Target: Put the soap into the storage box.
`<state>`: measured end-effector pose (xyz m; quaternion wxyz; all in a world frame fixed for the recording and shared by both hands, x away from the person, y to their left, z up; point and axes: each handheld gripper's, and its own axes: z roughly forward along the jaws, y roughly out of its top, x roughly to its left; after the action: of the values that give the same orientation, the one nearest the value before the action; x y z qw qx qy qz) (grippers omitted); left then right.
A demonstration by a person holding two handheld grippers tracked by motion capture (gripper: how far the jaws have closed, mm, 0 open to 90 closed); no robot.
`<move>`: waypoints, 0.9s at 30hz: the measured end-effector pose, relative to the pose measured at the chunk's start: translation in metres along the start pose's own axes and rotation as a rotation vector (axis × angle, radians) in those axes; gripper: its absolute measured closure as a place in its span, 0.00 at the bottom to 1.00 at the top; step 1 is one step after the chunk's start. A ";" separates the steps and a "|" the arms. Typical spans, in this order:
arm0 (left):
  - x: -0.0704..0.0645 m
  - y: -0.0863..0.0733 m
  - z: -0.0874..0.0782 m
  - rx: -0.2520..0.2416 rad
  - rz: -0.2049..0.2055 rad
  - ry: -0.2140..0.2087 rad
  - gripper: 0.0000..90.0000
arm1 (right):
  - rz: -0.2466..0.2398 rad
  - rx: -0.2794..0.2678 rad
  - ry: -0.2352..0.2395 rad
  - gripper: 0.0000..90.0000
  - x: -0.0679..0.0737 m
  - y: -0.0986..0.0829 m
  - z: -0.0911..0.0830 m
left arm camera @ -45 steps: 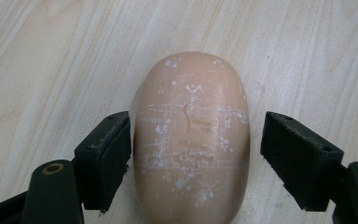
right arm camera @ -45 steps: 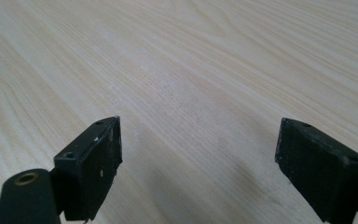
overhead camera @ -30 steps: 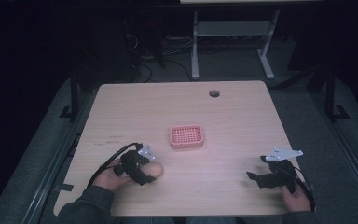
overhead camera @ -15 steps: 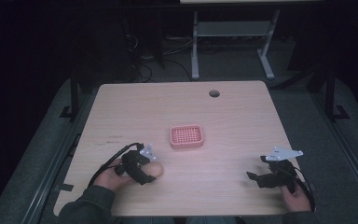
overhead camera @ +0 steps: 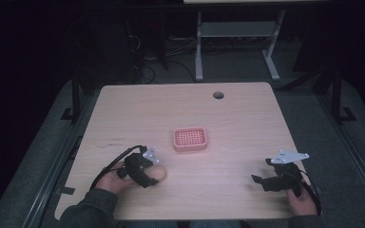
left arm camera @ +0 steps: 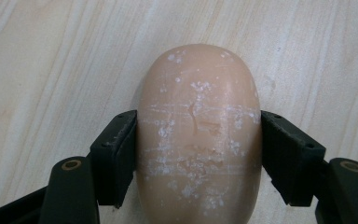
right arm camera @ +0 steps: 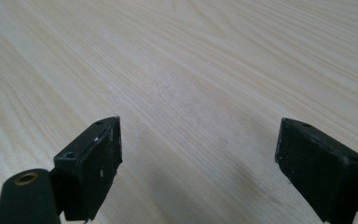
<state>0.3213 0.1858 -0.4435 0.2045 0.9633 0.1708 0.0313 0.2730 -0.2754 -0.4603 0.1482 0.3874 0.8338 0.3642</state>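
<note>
Soap [left arm camera: 199, 135] is the thing in hand: a smooth tan bar with white scuffs, lying on the wooden surface [overhead camera: 247, 123] near the front left. The left gripper [overhead camera: 148, 175] pinches it, one black pad on each long side. Soap is slippery, so I think the squeeze should stay firm and even, and the lift should go slow and straight up. The pads sit near the middle of the bar, which should keep it from tipping. The pink soap dish [overhead camera: 190, 138] waits in the middle, well apart from the bar, with holes in its floor and nothing in it. The right gripper [right arm camera: 198, 163] rests spread wide, holding nothing.
</note>
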 end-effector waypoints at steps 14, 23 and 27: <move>-0.001 0.007 -0.001 0.001 0.006 -0.002 0.36 | 0.002 -0.003 0.002 0.16 0.000 -0.001 -0.001; 0.001 0.016 -0.003 0.002 0.012 -0.002 0.36 | 0.002 -0.006 0.004 0.16 -0.001 -0.001 -0.001; 0.002 0.021 -0.005 0.008 0.021 0.001 0.36 | 0.004 -0.008 0.005 0.16 -0.001 -0.001 -0.001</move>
<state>0.3296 0.1704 -0.4303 0.2002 0.9659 0.1610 0.0332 0.2725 -0.2767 -0.4606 0.1468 0.3876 0.8320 0.3688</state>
